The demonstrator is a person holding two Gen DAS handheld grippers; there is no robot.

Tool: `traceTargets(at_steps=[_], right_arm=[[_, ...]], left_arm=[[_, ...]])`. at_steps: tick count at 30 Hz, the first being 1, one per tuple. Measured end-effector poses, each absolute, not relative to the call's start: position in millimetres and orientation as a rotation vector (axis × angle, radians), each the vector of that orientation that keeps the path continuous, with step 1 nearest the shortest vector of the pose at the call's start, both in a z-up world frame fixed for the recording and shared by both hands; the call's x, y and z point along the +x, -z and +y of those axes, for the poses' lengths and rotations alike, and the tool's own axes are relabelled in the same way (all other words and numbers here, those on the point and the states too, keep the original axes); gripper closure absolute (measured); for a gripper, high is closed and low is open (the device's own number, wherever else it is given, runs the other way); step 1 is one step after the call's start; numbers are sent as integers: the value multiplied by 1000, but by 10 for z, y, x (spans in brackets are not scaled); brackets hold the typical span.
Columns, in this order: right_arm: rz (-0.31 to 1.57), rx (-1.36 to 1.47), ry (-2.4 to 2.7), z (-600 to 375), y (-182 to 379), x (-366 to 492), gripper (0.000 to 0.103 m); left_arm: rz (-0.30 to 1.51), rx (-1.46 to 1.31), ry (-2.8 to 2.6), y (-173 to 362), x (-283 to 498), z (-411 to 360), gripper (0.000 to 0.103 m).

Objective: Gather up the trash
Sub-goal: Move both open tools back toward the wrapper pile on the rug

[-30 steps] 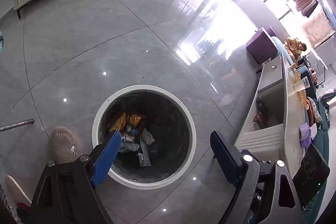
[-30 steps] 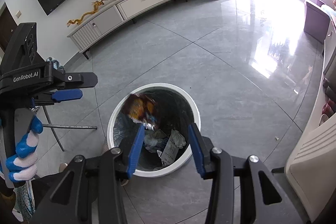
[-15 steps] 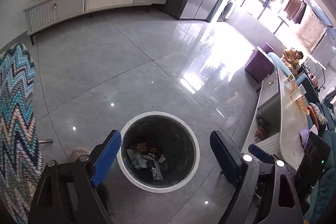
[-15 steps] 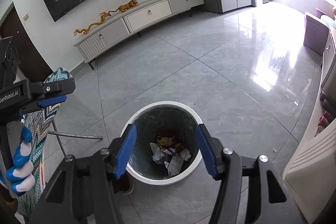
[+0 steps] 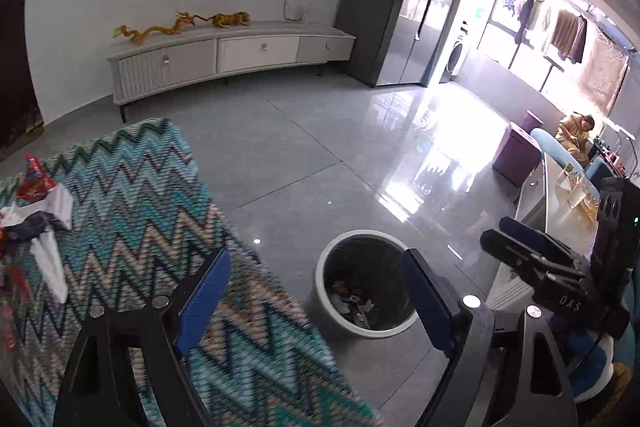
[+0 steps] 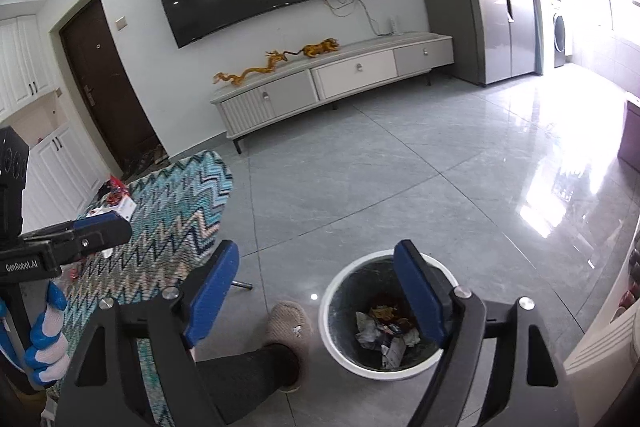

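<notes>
A white round trash bin (image 5: 326,303) stands on the grey floor, with wrappers and paper inside; in the right wrist view the bin (image 6: 340,343) is low right. My left gripper (image 5: 316,299) is open and empty, high above the bin and the table edge. My right gripper (image 6: 320,291) is open and empty, above the floor left of the bin. Several loose wrappers (image 5: 36,203) lie on the zigzag-patterned table (image 5: 132,211) at far left; they show in the right wrist view (image 6: 116,199) behind the left gripper's body.
A slippered foot (image 6: 288,327) stands beside the bin. A low TV cabinet (image 6: 332,83) lines the far wall. A white counter (image 5: 560,195) and a purple stool (image 5: 516,151) are at right. A table leg (image 6: 240,283) rests on the floor.
Both grippers have risen and tilted up away from the bin, which now looks smaller. The patterned table and its wrappers have come into view. A wrapper fell into the bin a second ago.
</notes>
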State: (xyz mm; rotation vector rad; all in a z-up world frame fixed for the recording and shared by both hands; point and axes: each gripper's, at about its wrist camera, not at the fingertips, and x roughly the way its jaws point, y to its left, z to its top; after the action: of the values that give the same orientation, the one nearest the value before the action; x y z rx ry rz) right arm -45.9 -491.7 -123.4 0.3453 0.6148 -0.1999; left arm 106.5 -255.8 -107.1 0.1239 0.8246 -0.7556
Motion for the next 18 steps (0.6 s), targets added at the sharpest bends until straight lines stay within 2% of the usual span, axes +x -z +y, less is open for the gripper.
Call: traceTargets(at_steps=[10, 18], right_arm=[[659, 245, -28, -3724, 815, 171, 24], [744, 185, -193, -2936, 903, 861, 26]], left_arm=[[791, 71, 514, 1139, 1291, -848, 18], [825, 8, 338, 1467, 1734, 202, 19]])
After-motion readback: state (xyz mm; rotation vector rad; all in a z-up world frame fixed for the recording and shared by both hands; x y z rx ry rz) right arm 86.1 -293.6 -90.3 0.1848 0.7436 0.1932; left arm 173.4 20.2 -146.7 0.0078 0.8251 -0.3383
